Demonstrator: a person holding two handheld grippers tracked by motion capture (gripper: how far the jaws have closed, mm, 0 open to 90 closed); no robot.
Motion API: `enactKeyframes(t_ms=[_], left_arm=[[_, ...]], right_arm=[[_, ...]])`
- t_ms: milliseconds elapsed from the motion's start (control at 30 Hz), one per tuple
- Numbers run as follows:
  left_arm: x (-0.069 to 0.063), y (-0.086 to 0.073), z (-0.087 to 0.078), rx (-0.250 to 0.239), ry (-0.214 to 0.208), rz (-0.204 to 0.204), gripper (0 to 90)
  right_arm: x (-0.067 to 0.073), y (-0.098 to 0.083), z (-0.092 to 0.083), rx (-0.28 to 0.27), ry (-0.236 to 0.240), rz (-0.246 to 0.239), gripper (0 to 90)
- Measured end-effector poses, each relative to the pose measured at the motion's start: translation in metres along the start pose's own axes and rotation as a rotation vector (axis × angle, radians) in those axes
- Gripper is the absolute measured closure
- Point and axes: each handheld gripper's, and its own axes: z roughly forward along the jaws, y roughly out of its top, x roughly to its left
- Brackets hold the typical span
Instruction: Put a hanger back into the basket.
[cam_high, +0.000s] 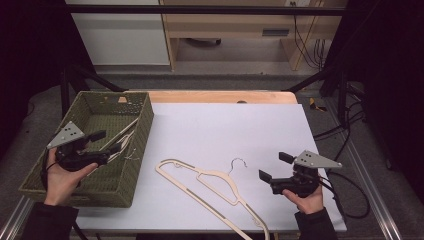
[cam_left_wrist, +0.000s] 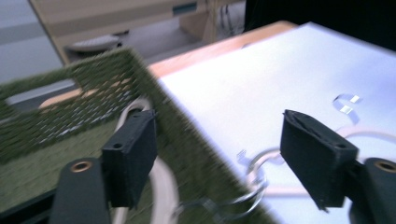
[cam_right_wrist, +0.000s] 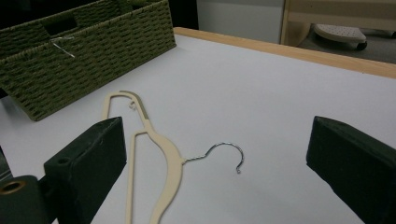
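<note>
High view: a light, stiff hanger (cam_high: 210, 187) lies flat on the tabletop (cam_high: 260, 130) between the left claw (cam_high: 102, 142), wide over the basket (cam_high: 142, 125), and the right claw (cam_high: 275, 167), wide and empty.

Left gripper view: another hanger (cam_left_wrist: 159, 182) sits in the basket.

Right gripper view: its slim, smooth neck looks the best hold.

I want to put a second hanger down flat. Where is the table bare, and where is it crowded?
Bare: the white sheet between the basket and its right edge, beyond the hanger. Crowded: the near strip, with that hanger and the right gripper; the basket, under the left gripper, already holds a hanger.
</note>
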Motion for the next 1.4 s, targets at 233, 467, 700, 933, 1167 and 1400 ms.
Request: enactKeyframes(t_ms=[233,467,700,933,1167,1400], left_arm=[[-0.039,0.008,0.012,-0.074,-0.049,0.011,15.4],[-0.077,0.013,0.029,-0.117,-0.097,0.017,12.4],[-0.108,0.014,0.051,-0.108,-0.161,0.034,12.0],[-0.139,0.018,0.082,-0.073,-0.197,0.060,11.2],[-0.161,0.019,0.107,-0.050,-0.226,0.061,11.2],[-0.180,0.016,0.134,-0.004,-0.250,0.074,11.1]], right_arm=[[0.000,0.000,-0.001,0.002,0.003,0.001,5.6],[0.000,0.000,-0.004,-0.007,-0.001,0.001,5.6],[0.000,0.000,-0.005,-0.006,0.002,0.001,5.5],[0.000,0.000,-0.005,-0.007,-0.001,0.001,5.5],[-0.003,-0.003,-0.007,-0.006,0.004,0.004,5.6],[-0.002,-0.004,-0.007,-0.010,0.006,0.009,5.4]])
